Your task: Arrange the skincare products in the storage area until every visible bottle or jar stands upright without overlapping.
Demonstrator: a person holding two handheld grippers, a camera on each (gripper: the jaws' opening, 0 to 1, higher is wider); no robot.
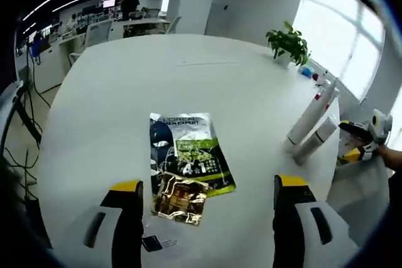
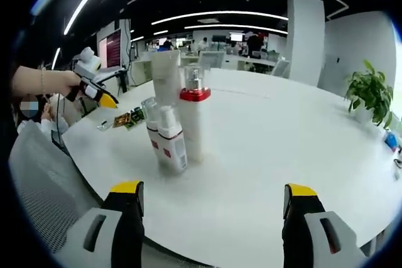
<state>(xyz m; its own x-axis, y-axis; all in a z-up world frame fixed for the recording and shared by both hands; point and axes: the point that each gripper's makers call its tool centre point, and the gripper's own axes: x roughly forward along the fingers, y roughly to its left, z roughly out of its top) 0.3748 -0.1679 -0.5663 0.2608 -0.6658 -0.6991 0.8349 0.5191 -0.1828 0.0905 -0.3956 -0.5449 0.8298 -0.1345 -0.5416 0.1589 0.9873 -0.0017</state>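
Note:
A group of white skincare bottles stands near the table's edge. In the right gripper view a tall bottle (image 2: 193, 120) with a red collar rises beside a shorter clear-capped bottle (image 2: 166, 141), with a white tube (image 2: 166, 73) behind them. My right gripper (image 2: 210, 218) is open, a short way back from them. In the left gripper view the same bottles (image 1: 309, 116) appear at the right, with the tube (image 1: 317, 139) alongside. My left gripper (image 1: 207, 218) is open above a dark L'Oreal sachet (image 1: 188, 152) and a gold sachet (image 1: 179, 198) lying flat.
A potted plant (image 1: 289, 45) stands at the far side of the white table (image 1: 207, 80). The right gripper (image 1: 355, 142) shows past the bottles at the table edge. A hand holds the left gripper (image 2: 103, 95) above the sachets (image 2: 129, 118). Office desks lie beyond.

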